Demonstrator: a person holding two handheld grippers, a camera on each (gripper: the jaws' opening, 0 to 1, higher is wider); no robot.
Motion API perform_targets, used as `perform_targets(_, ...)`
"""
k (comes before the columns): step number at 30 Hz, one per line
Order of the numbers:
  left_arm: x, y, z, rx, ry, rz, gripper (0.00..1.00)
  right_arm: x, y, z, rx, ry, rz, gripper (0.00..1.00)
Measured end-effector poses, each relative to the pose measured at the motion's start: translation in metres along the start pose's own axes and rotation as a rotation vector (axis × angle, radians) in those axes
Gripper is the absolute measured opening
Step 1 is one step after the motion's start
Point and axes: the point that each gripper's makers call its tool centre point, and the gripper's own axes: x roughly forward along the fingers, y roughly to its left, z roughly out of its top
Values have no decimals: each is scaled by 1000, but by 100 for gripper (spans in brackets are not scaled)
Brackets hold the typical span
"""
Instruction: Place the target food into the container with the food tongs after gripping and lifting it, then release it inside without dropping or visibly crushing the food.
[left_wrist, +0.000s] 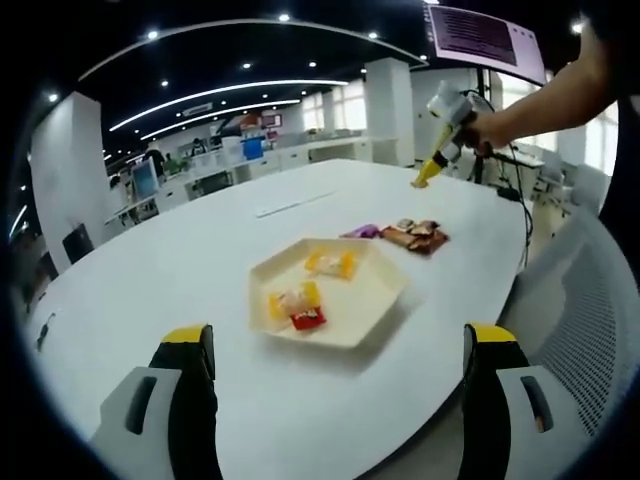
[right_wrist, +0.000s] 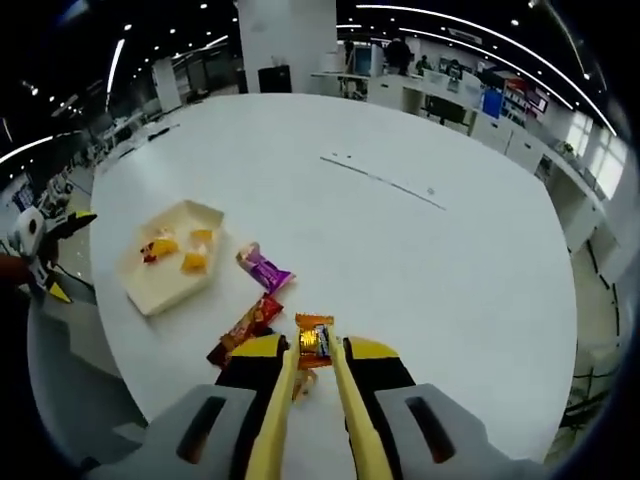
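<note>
An open-plan office: long strip lights (left_wrist: 215, 100) curve across a dark ceiling, rows of desks with monitors (left_wrist: 145, 180) line the back, and a big white meeting surface (right_wrist: 400, 260) stands in front.

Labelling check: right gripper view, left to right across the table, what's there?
Other tool at the left edge → cream tray with candies → red-brown wrapped snack → purple wrapped candy → orange wrapped candy between this tool's jaws.

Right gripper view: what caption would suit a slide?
Right gripper closing around an orange snack near the tray on a white table.
</note>
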Motion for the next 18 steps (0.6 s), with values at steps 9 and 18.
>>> perform_targets(9, 0, -4, 1, 3, -9, -27, 100, 3, 24, 17, -5, -21, 20, 21)
perform_targets(18, 0, -7, 3, 9, -11, -30, 100, 13, 61, 40, -37, -35, 60, 21)
